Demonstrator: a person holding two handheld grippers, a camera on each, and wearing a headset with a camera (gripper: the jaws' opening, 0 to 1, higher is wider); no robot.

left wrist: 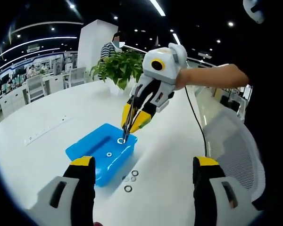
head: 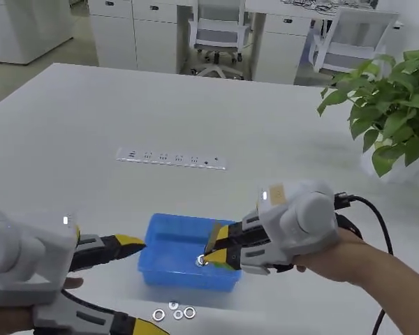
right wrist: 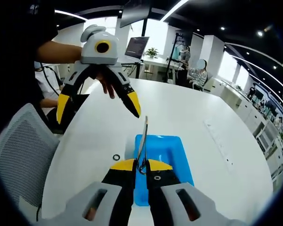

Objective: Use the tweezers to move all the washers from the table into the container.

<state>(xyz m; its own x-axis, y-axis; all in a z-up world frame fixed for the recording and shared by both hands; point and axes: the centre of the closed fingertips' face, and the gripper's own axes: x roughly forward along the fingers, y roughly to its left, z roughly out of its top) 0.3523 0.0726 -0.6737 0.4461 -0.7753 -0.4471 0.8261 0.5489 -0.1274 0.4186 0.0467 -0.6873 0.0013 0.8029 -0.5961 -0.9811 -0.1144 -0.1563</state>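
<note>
Head view: blue container [head: 188,276] on white table [head: 77,125], close to the person. Right gripper [head: 220,251] reaching in from container's right, jaws clenched on tweezers [head: 208,252] (slim, metal, tips slanting down). Washer [head: 201,261] pinched in tweezer tips over container's front rim; touching it or not, impossible to tell. Left gripper [head: 140,285] to container's left, jaws released wide, grasping nothing. Washers [head: 174,312] loose on table just in front of container, close together. Power strip [head: 171,158] well behind container; plant [head: 387,105] far behind, off to its right.

Left gripper view: own jaws spread apart, container ahead between them, second washer [left wrist: 108,154] lying flat inside container.

Right gripper view: tweezers rising from between shut jaws, above container; left gripper beyond container, jaws apart.
</note>
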